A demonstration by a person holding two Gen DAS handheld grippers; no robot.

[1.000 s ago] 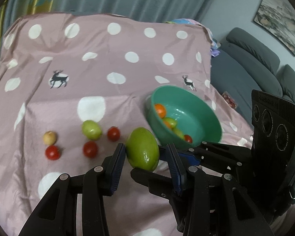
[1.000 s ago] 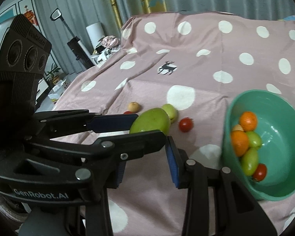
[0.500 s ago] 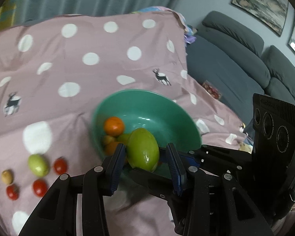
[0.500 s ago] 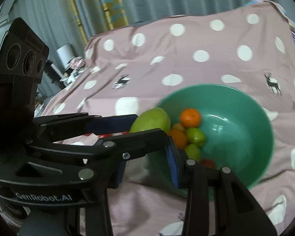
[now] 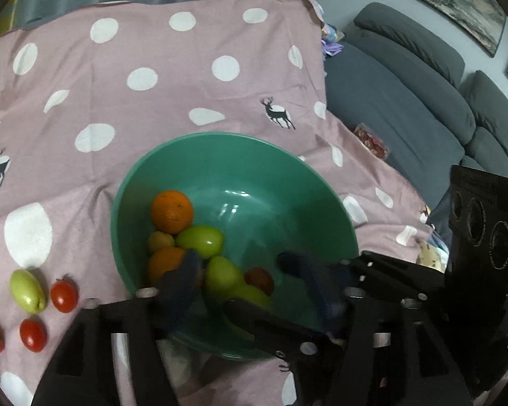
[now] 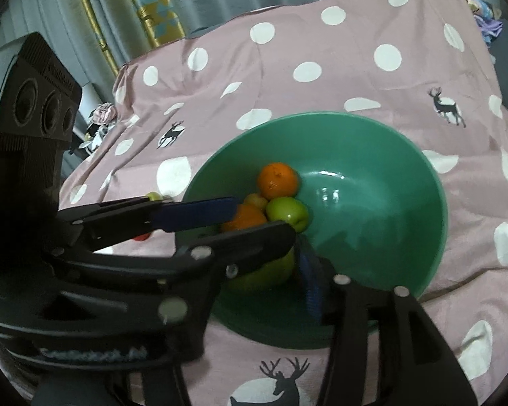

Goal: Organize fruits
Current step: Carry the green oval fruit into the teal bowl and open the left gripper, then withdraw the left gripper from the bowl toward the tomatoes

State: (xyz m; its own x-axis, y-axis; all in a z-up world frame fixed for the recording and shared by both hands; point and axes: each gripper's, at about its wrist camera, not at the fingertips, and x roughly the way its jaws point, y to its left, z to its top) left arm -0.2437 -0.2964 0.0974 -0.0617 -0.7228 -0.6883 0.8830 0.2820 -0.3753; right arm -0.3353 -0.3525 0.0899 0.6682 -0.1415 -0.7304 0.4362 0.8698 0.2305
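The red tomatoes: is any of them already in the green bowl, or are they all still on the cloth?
One is: the red tomato low in the green bowl, beside the green fruit. The other three red tomatoes lie out on the spotted cloth, left of the bowl.

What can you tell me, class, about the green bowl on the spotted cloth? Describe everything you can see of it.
The green bowl is round, deep and glossy, like plastic, with light glinting on its inner wall. It stands upright on a pink cloth with white dots and deer. Inside, piled toward one side, lie two oranges, several green fruits, a small yellowish one and a red tomato. Black fingers with blue pads reach over its near rim.
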